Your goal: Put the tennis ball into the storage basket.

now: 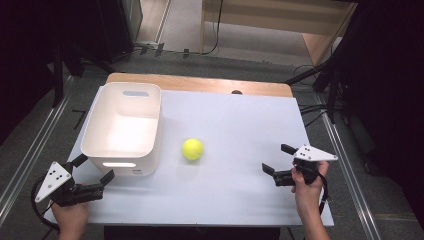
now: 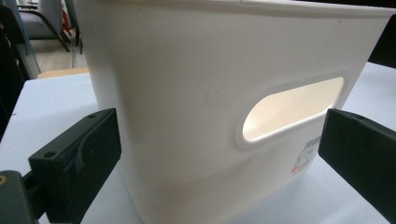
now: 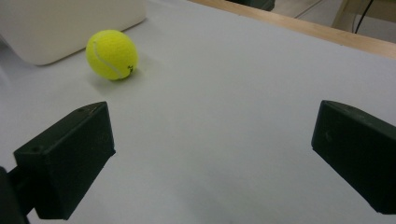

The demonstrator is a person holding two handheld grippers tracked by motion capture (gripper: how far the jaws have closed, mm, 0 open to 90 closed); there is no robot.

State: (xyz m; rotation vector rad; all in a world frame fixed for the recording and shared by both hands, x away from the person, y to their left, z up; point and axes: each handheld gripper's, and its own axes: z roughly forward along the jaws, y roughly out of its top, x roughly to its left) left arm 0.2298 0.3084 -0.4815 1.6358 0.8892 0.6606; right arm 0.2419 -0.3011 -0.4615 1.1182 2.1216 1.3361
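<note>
A yellow tennis ball rests on the white table sheet, just right of a white plastic bin. My right gripper hovers at the table's right side, open, jaws pointing left toward the ball with a wide stretch of bare sheet between. In the right gripper view the ball lies far ahead at upper left, next to the bin's corner. My left gripper is open at the front left, close to the bin's near wall. That wall and its handle slot loom between the jaws in the left gripper view.
The table's wooden far edge runs behind the sheet. Black stands and cables flank the table on the floor. A label is stuck low on the bin's near wall.
</note>
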